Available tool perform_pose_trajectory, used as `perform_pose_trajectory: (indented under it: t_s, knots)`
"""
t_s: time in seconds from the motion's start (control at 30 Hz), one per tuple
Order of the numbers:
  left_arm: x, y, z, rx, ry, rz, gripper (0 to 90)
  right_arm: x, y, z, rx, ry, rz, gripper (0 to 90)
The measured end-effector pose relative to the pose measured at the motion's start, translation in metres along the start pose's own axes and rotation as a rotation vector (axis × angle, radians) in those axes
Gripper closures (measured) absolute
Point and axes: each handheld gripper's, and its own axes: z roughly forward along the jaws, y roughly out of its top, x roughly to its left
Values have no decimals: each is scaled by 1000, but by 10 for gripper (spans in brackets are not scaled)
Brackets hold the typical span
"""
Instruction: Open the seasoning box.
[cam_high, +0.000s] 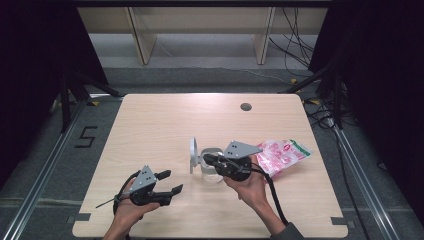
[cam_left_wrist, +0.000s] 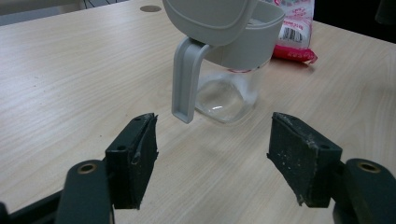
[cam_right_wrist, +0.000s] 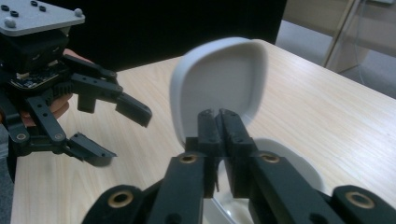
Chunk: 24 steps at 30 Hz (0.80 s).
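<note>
Behind the right tool (cam_right_wrist: 219, 116), closed, jar (cam_left_wrist: 226, 93) mostly hidden; left tool (cam_left_wrist: 212, 158) wide, empty.

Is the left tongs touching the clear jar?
Apart. In the left gripper view, the left tongs stand wide open with bare table between their pads and the clear jar.

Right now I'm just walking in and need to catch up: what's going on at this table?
A person works on a clear jar with a grey flip lid at mid-table. The right gripper has its jaws shut at the jar's rim, by the lid's hinge, and the lid stands open. The left gripper waits open just short of the jar, holding nothing. A pink packet lies on the table behind the right hand.
</note>
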Motion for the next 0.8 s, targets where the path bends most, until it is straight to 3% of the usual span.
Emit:
perform_pose_trajectory:
  t_s: [0.1, 0.13, 0.2, 0.23, 0.27, 0.33, 0.37, 0.47, 0.53, 0.6, 0.67, 0.73, 0.77, 0.8]
  knots:
    - [0, -1, 1, -4, -1, -6, 312, -7, -8, -12, -10, -27, 19, 812]
    - [0, -2, 1, 0, -4, -7, 311, -12, -14, -21, -3, -53, 38, 756]
    - [0, -3, 1, 2, -3, -6, 310, -16, -21, -32, 2, -73, 97, 725]
    - [0, -2, 0, 0, -1, -7, 309, -20, -24, -36, -3, -91, 86, 709]
    - [0, -2, 0, 0, -1, -7, 309, -20, -28, -42, 15, -106, 134, 701]
    - [1, -2, 0, 6, 7, 1, 308, -24, -32, -46, 7, -105, 128, 695]
    - [0, -2, -1, 5, 5, 0, 304, -27, -38, -55, 11, -135, 155, 673]
    - [1, -1, -1, -1, 3, -7, 297, -30, -47, -64, 17, -162, 185, 631]
    - [1, -1, -1, -2, 0, -6, 296, -33, -50, -67, 18, -175, 175, 618]
    - [2, -1, -1, -1, -6, 7, 294, -34, -57, -73, 41, -188, 201, 596]
    - [2, -1, -1, 0, -4, -12, 291, -39, -65, -80, 26, -223, 223, 569]
    - [2, -1, -1, 2, -4, -13, 290, -42, -68, -83, 30, -230, 204, 560]
    - [2, -1, -1, 0, -6, -12, 290, -43, -72, -90, 35, -238, 256, 532]
    - [2, -2, -1, -4, -7, -14, 290, -43, -72, -90, 35, -238, 256, 532]
